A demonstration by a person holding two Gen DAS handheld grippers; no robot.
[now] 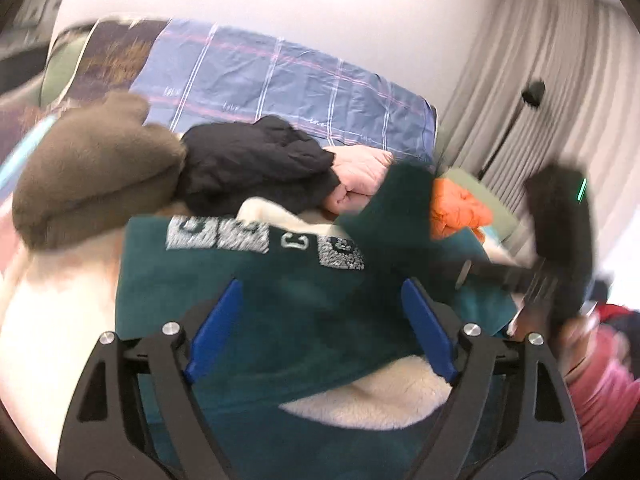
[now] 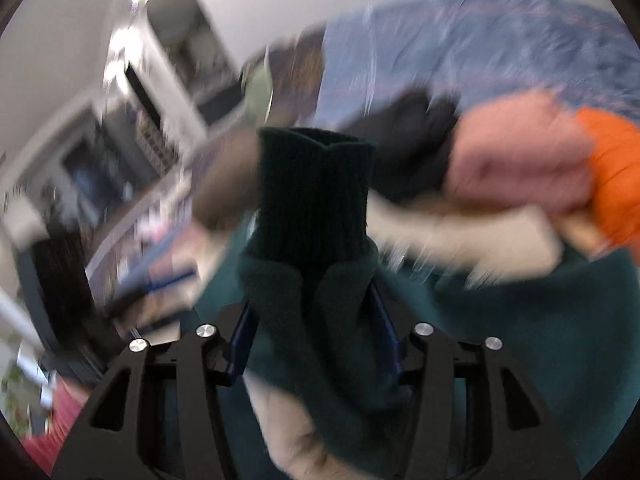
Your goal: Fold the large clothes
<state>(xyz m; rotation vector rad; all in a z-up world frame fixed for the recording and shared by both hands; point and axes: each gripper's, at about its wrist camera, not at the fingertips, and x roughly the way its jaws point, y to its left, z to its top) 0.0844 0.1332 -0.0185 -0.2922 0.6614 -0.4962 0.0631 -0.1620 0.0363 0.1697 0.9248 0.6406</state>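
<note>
Bed [image 1: 56, 312] with a cream cover is seen beneath a green fleece [image 1: 304, 312]. Over it the left hand-held gripper [image 1: 320, 300] is held wide open. A fleece cuff [image 2: 314, 184] is clamped by the right hand-held gripper [image 2: 312, 304]. Farther off, apparently piled, brown [image 1: 96, 184], black [image 1: 256, 164], pink [image 1: 360, 180] and orange [image 1: 456, 208] clothes are blurred.

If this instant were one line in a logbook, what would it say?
step: folding sleeve | left gripper: open over green fleece | right gripper: shut on sleeve | behind: clothes pile
</note>
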